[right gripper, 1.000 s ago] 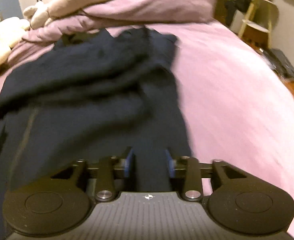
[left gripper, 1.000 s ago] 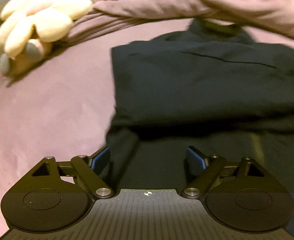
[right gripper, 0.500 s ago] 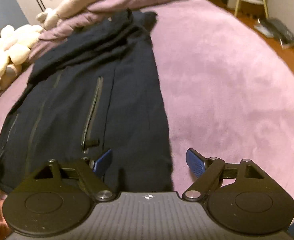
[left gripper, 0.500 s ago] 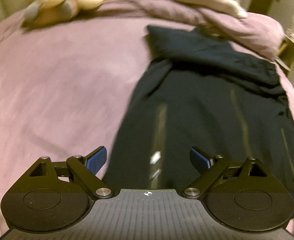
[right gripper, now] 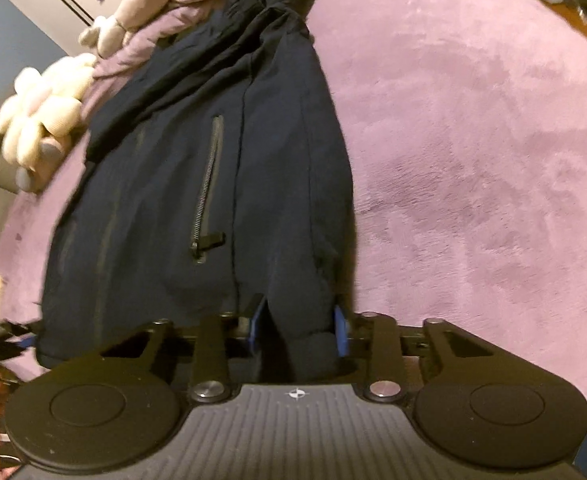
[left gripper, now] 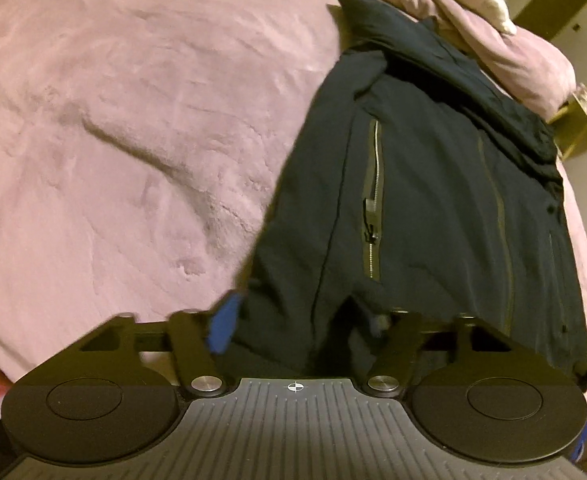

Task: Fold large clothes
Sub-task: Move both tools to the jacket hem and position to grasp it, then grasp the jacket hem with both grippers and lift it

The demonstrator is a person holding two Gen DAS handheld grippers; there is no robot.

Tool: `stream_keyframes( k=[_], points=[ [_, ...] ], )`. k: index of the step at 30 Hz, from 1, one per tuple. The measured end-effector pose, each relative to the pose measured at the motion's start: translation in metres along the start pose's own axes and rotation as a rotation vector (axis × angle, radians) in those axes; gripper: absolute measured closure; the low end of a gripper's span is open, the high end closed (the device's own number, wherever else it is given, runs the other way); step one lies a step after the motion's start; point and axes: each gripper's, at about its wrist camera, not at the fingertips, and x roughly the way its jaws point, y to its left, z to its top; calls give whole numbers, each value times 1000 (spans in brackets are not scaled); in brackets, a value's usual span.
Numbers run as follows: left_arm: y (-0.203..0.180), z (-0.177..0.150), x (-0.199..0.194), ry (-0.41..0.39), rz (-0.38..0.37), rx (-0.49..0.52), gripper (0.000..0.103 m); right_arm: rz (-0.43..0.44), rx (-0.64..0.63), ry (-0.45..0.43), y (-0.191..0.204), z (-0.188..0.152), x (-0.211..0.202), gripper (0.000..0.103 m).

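Now both jaws are closing around the jacket's (right gripper: 213, 184) hem

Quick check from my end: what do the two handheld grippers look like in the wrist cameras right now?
Both match. The left gripper and right gripper each have a grey ribbed body with a small crosshair mark, two black round discs, black link arms on silver pivot screws, and blue pads on the fingers. No cables or sleeves are clearly visible.
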Motion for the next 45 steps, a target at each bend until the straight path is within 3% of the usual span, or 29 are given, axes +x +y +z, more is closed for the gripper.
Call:
stream_keyframes(
  k=[2,4,7,12,13,14,17,22,27,31,36,40,45],
  points=[
    [5,1,-4,-3,-29,-3,62,22,15,8,-4,2,1,70],
    [10,2,-7,-10,-89,-9,63,29,25,21,-8,3,4,64],
    [5,3,-1,24,-78,47,49,41,53,36,-13,5,9,62],
    [-4,5,9,52,-77,98,39,60,44,47,-13,6,10,57],
    [-5,6,9,53,-90,96,42,59,32,48,-12,6,10,64],
    [-5,6,7,49,-105,97,55,56,19,47,-11,7,10,73],
    [-6,10,1,40,-136,83,80,86,-11,39,-4,10,7,80],
    [-32,31,-34,-93,-256,95,85,199,-46,-56,12,30,-9,82],
    [-66,81,-49,-223,-299,80,86,279,-30,-197,29,73,-19,82],
    [-86,130,-37,-298,-294,27,86,301,-17,-309,45,123,-11,82],
    [-104,185,-5,-360,-199,3,87,235,44,-391,59,187,21,82],
    [-103,227,33,-395,-122,-52,87,166,122,-414,58,235,54,82],
    [-94,263,80,-363,-83,-102,81,97,72,-388,62,272,102,79]
  ],
)
